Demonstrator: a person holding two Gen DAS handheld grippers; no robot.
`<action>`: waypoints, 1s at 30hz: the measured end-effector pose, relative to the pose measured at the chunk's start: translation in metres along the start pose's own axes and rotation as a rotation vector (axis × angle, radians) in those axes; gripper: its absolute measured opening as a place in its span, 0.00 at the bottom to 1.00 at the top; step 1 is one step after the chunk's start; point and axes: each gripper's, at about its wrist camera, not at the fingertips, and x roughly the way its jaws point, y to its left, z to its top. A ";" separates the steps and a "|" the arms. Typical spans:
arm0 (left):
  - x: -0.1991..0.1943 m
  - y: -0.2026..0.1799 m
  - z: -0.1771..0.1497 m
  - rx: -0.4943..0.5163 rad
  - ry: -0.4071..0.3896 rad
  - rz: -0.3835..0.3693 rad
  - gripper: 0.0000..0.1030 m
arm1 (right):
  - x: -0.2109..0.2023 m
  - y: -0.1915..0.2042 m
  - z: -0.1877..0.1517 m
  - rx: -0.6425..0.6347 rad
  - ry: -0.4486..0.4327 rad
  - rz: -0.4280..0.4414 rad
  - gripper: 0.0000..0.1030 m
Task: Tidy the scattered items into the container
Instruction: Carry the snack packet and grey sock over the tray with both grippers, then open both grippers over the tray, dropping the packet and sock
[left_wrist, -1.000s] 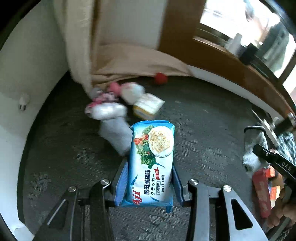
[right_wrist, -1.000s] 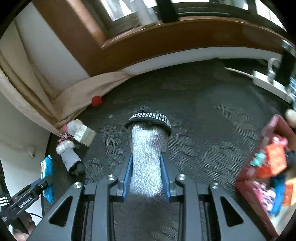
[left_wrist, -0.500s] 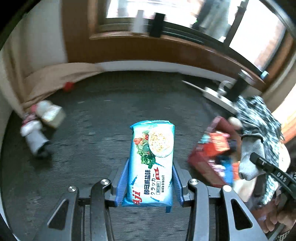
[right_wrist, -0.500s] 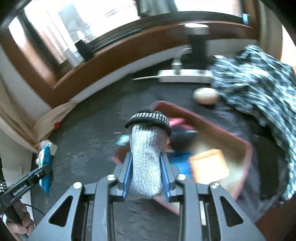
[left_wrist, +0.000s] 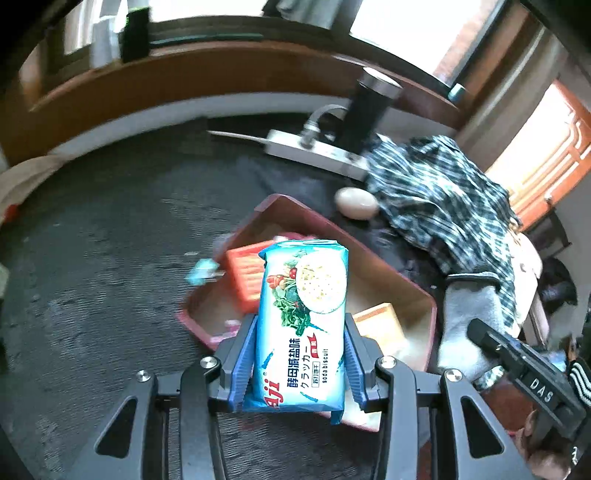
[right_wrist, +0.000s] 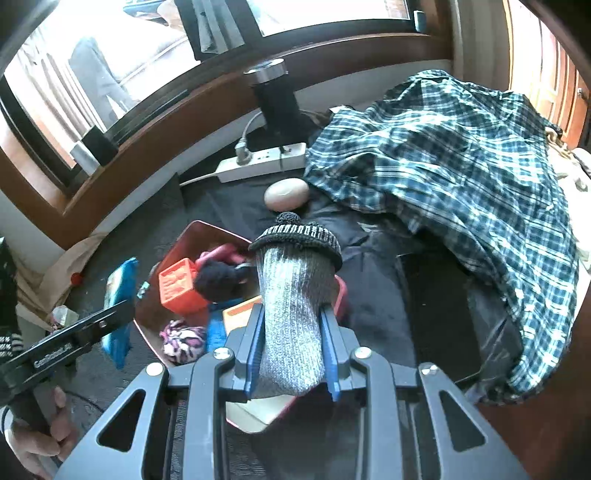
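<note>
My left gripper (left_wrist: 299, 362) is shut on a blue packet of soda biscuits (left_wrist: 303, 325) and holds it above the near edge of a red-brown box (left_wrist: 295, 210) on the dark carpet. My right gripper (right_wrist: 291, 350) is shut on a grey knitted sock with a black striped cuff (right_wrist: 291, 295), held over the same box (right_wrist: 192, 230). The box holds an orange block (right_wrist: 177, 288), a black fuzzy item (right_wrist: 218, 280), a pink and black fuzzy item (right_wrist: 183, 341) and an orange card (left_wrist: 380, 325). The sock also shows in the left wrist view (left_wrist: 465, 321).
A plaid shirt (right_wrist: 461, 177) lies right of the box over dark cloth. A beige egg-shaped object (right_wrist: 286, 194), a white power strip (right_wrist: 262, 162) and a black cylinder (right_wrist: 275, 96) stand behind the box by the wooden window sill. Small items lie at the far left (right_wrist: 62, 314).
Both grippers have swung right from the pile by the curtain to the box, carrying the packet and the sock. The box has come closer under both.
</note>
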 end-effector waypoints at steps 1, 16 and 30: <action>0.003 -0.004 0.000 0.002 0.007 0.001 0.54 | 0.000 -0.003 0.000 -0.002 0.002 0.002 0.30; -0.006 0.039 -0.003 -0.133 0.013 0.077 0.64 | 0.058 0.015 0.001 -0.190 0.122 -0.049 0.30; -0.010 0.060 -0.016 -0.153 0.038 0.063 0.64 | 0.077 0.021 -0.001 -0.175 0.182 -0.052 0.29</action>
